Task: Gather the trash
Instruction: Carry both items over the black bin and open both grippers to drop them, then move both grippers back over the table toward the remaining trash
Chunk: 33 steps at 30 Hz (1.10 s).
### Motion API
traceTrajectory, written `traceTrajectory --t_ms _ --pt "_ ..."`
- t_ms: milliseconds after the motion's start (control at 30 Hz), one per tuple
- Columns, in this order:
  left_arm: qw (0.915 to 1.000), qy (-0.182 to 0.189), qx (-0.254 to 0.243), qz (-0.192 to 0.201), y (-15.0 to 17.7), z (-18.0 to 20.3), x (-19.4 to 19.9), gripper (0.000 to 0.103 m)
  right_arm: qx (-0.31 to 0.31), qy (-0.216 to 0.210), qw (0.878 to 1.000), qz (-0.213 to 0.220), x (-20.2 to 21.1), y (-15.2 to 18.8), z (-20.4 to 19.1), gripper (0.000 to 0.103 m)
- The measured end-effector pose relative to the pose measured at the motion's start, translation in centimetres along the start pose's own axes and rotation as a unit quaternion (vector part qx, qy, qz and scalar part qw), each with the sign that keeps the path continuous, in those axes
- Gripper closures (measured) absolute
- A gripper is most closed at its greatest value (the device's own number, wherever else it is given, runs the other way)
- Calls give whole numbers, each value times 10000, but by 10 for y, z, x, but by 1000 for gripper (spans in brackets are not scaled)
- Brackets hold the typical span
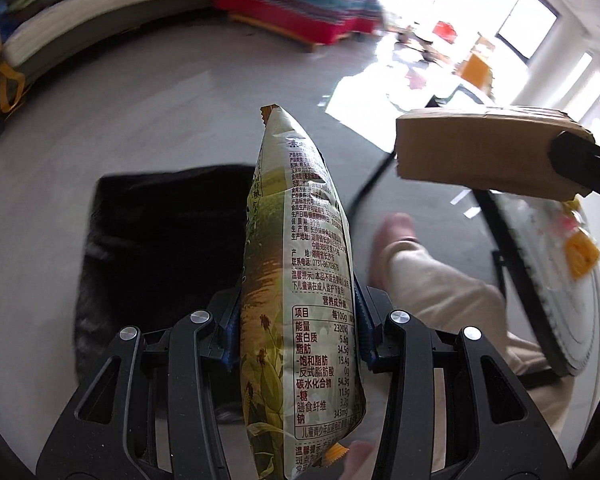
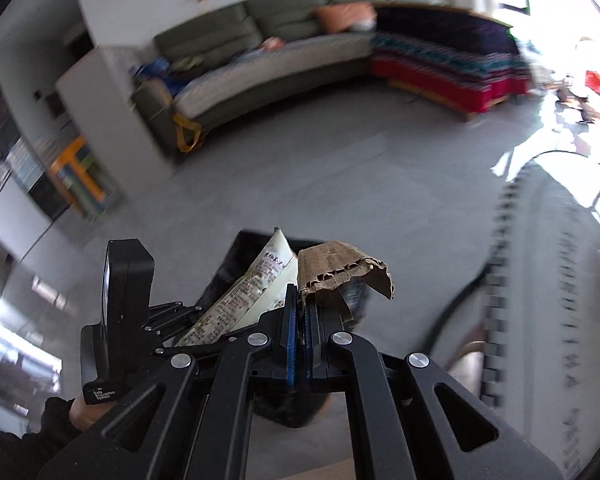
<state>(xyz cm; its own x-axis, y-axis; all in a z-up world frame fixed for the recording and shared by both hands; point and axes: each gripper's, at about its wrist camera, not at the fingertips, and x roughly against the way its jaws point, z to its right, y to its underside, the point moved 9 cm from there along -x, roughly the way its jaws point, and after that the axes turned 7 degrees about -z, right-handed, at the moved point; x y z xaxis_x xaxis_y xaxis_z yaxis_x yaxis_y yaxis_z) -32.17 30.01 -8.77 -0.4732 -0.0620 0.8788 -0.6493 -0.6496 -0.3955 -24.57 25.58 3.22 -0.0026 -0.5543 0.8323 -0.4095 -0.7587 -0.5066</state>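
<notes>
My left gripper (image 1: 298, 320) is shut on a green and white snack bag (image 1: 300, 280), held upright above a black trash bin (image 1: 156, 232) on the floor. My right gripper (image 2: 300, 312) is shut on a torn piece of brown cardboard (image 2: 340, 268). The cardboard also shows in the left wrist view (image 1: 480, 148) at the right, level with the bag's top. In the right wrist view the snack bag (image 2: 256, 284) and the left gripper's body (image 2: 124, 300) sit just left of the cardboard, with the bin (image 2: 240, 256) behind and below them.
A grey sofa (image 2: 260, 60) and a bench under a striped red blanket (image 2: 452, 64) line the far side of the grey floor. A round white table (image 1: 572, 280) stands at the right. A person's leg and slipper (image 1: 396, 236) are beside the bin.
</notes>
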Motion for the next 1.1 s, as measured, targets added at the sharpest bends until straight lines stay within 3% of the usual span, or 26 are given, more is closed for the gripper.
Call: traceTrajectory --t_ms 100,133,167,200,233,333,600,800,1100 --pt "9990 -255 358 -65 11 -34 -1 54 121 -203 9989 -395 -32 -7 -29 99" --pt "9979 -403 508 -58 14 -47 0 37 125 -278 9978 -593 -44 -10 -37 96" --pt "9968 -517 614 -63 16 -54 1 10 137 -311 9960 -829 -56 -10 -43 80" --pt "9952 -646 730 -39 18 -65 4 7 148 -282 9937 -1078 -71 -11 -48 67" --pt "9945 -714 772 -6 18 -69 7 6 174 -234 9924 -1196 -81 -11 -52 50" --pt "9910 -1009 879 34 18 -85 16 6 194 -234 9925 -1186 -88 -9 -59 50" --pt "9929 -896 775 35 11 -80 16 6 115 -235 9956 -899 -70 -6 -35 50" --pt "9972 -586 442 119 -4 -34 20 6 -295 -269 9983 -416 -34 -6 -5 50" --pt "9989 -176 -404 168 -34 59 15 6 -710 419 9962 281 34 10 64 50"
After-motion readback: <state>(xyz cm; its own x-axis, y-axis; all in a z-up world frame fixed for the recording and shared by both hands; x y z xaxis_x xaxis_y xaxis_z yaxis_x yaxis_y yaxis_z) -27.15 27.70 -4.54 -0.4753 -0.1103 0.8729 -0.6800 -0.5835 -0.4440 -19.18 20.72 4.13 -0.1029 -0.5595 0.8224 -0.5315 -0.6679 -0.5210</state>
